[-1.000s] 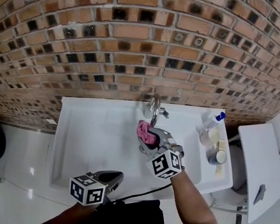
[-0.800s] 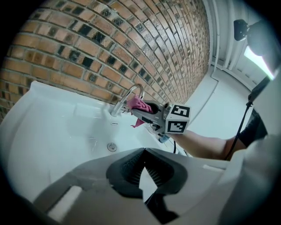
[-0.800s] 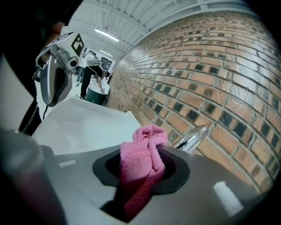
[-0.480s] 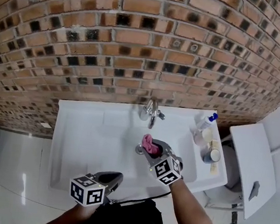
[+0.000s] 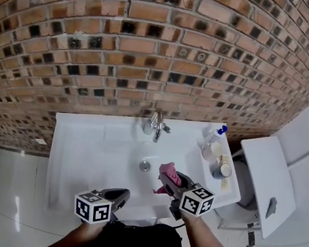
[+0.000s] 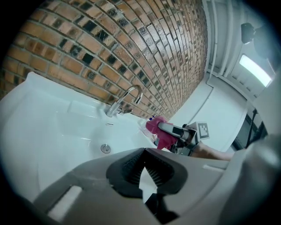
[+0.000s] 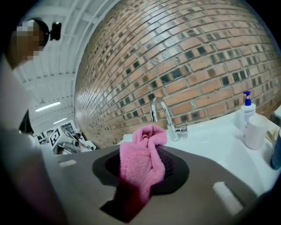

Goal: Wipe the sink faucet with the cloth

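A chrome faucet (image 5: 155, 123) stands at the back of the white sink (image 5: 84, 139), also seen as the faucet (image 7: 162, 113) in the right gripper view. My right gripper (image 5: 170, 181) is shut on a pink cloth (image 5: 167, 172) over the basin's front right, well short of the faucet and apart from it. The cloth (image 7: 142, 160) hangs bunched between its jaws. My left gripper (image 5: 121, 194) hovers at the sink's front edge, shut and holding nothing. From the left gripper view, the cloth (image 6: 157, 128) and right gripper (image 6: 169, 131) are right of the faucet (image 6: 125, 99).
A drain (image 5: 145, 166) sits mid-basin. On the sink's right ledge stand a pump bottle (image 5: 213, 138), a white cup (image 7: 256, 131) and a can (image 5: 222, 169). A brick wall (image 5: 153, 46) rises behind. A white toilet tank (image 5: 263, 179) is at the right.
My right gripper has pulled the pink cloth back from the faucet spout toward the basin's front right. The left gripper has stayed at the front edge.
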Demonstrator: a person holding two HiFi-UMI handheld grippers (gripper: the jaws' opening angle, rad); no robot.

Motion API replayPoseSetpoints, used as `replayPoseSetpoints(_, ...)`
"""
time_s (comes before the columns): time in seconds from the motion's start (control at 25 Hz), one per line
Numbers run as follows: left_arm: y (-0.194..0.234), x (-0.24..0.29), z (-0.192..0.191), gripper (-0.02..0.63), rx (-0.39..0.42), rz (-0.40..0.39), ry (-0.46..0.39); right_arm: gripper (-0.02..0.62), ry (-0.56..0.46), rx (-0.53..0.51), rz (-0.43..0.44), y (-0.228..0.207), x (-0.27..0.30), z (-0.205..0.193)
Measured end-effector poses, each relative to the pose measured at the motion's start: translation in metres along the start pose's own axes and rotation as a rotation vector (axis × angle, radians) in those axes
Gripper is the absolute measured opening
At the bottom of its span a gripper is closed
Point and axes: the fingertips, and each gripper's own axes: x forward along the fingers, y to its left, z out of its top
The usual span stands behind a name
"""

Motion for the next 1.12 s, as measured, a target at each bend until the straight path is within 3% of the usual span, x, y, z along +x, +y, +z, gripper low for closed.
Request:
replayPoseSetpoints(0.36, -0.028, 0.022, 0.016, 0.003, 0.002, 0.062, -0.075, 0.13, -0.128, 0.166, 0.172, 0.011, -0.062, 0.04)
replayPoseSetpoints(0.56, -0.043, 0.042, 0.017, 0.003, -0.01, 0.132, -0.125, 0.132, -0.091, 0.151, 0.257, 0.003, -0.085, 0.039)
replayPoseSetpoints(0.76, -0.064, 0.051, 0.004, 0.003, -0.046, 0.19, -0.164, 0.132, -0.025, 0.119, 0.305, 0.0, -0.108, 0.025)
replayPoseSetpoints(1.12, -0.094, 0.072, -0.018, 0.003, -0.068, 0.251, -0.198, 0.129, -0.004, 0.053, 0.371, -0.011, -0.138, 0.024)
